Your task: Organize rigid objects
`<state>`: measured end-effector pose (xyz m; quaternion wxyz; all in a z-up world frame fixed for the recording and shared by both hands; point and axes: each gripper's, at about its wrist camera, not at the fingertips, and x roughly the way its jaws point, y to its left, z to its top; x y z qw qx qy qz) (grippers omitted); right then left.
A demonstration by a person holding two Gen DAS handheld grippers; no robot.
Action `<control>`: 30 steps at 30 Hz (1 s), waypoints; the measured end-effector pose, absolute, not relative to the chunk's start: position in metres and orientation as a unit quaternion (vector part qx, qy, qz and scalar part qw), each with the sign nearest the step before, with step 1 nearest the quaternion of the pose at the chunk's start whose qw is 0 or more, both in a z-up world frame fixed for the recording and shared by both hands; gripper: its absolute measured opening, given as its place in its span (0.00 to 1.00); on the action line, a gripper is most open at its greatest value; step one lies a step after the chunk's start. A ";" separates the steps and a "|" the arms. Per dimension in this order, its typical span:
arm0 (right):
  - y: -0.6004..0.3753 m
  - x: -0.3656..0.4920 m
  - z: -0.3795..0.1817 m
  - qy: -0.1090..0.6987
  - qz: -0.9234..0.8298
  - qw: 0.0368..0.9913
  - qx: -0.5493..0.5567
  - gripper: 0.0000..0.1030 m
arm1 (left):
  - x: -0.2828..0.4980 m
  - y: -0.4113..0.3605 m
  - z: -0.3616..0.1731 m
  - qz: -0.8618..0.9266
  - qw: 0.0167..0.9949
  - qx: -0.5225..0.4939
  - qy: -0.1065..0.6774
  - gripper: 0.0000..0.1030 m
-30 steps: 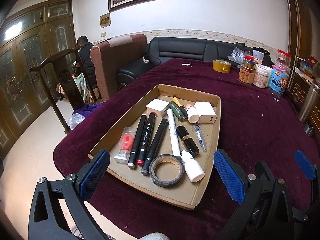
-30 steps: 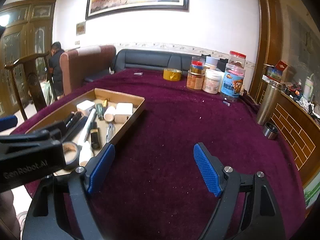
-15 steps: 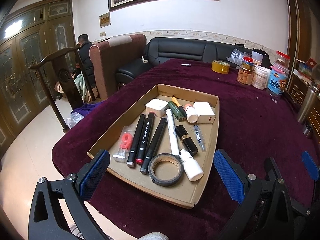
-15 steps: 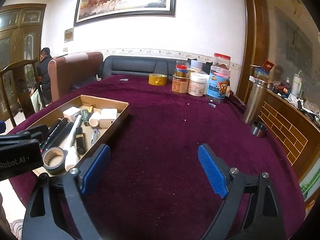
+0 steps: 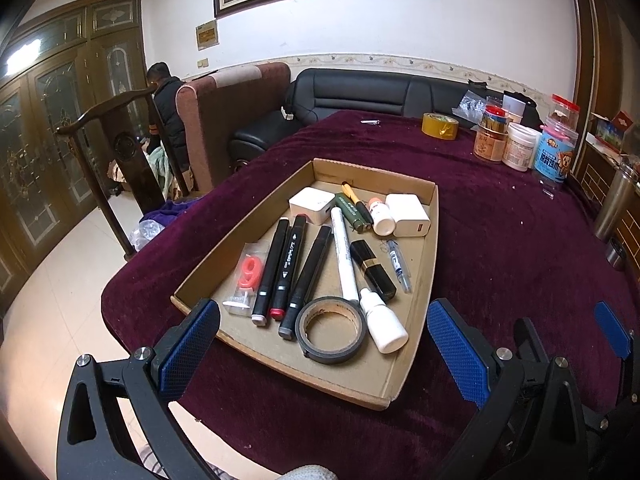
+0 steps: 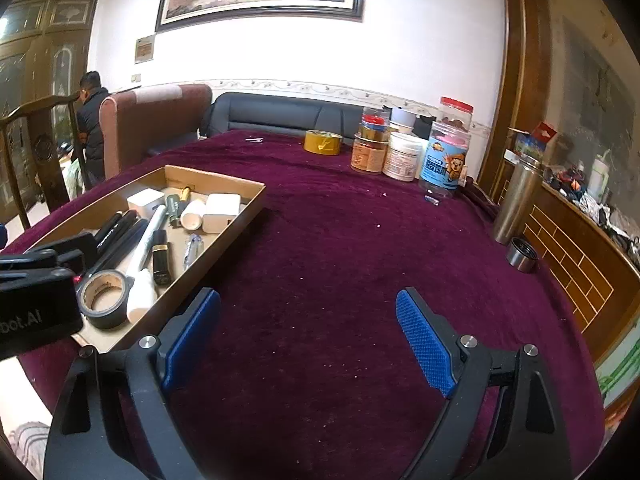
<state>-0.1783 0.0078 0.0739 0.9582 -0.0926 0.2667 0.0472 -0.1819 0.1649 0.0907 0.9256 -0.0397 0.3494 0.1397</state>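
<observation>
A shallow cardboard tray (image 5: 424, 280) lies on the purple cloth; it also shows in the right wrist view (image 6: 244, 208). It holds three black markers (image 5: 288, 264), a white pen (image 5: 344, 256), a black tape roll (image 5: 331, 329), a white dropper bottle (image 5: 382, 322), a lipstick (image 5: 372, 266), two white chargers (image 5: 408, 214), a red "9" candle (image 5: 250, 272) and several small items. My left gripper (image 5: 322, 344) is open and empty above the tray's near edge. My right gripper (image 6: 308, 332) is open and empty over bare cloth right of the tray.
At the table's far side stand a yellow tape roll (image 6: 322, 142), several jars (image 6: 402, 156) and a blue-labelled jar (image 6: 444, 164). A steel flask (image 6: 516, 200) and its cap (image 6: 520, 254) sit at the right edge. A chair (image 5: 116, 148) and a person (image 5: 166, 108) are at left.
Both grippers have drawn back and risen slightly; the tray sits a little farther off in both views. Nothing was taken or let go.
</observation>
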 end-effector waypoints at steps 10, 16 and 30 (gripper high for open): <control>0.011 -0.174 0.068 0.284 0.050 0.952 -0.103 0.88 | -0.186 0.168 0.076 0.131 0.917 -0.038 0.375 0.99; 0.008 -0.169 0.062 0.307 0.050 0.945 -0.098 0.88 | -0.199 0.189 0.062 0.131 0.905 -0.029 0.404 0.99; 0.079 -0.109 0.095 0.413 0.284 0.865 -0.021 0.88 | -0.227 0.273 0.056 0.175 0.899 -0.070 0.396 0.99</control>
